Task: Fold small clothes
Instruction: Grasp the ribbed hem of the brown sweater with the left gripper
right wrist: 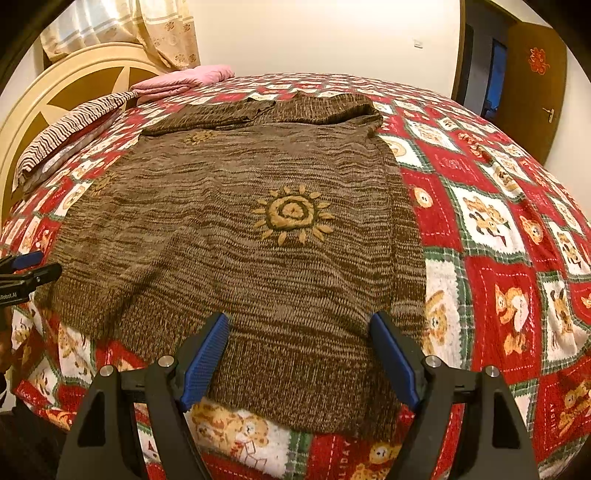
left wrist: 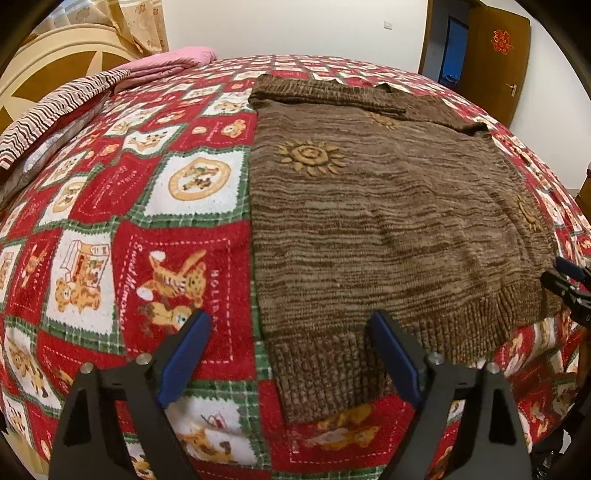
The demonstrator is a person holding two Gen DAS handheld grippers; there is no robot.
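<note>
Plainly, here is how things stand on the bed.
Sweater: a brown knitted sweater lies flat on the bed, ribbed hem toward the near edge, sleeves folded in across the top; a yellow sun motif shows on its body.
Bed: covered by a red, green and white blanket printed with teddy bears.
Left claw: the left claw has its blue pads spread wide and grips nothing; its right pad sits over the ribbed hem near the sweater's left corner, its left pad over the bare blanket. Whether the pad touches the knit I cannot tell.
Right claw: the right claw is also spread wide and empty, both pads over the hem close to the sweater's right corner, the knit between them but not pinched.
Each other: each claw shows at the edge of the other's view, at opposite ends of the hem.
Far end: a striped pillow and a folded pink cloth lie by the cream headboard.
Room: a curtain hangs behind the headboard; a brown door stands open at the right.
</note>
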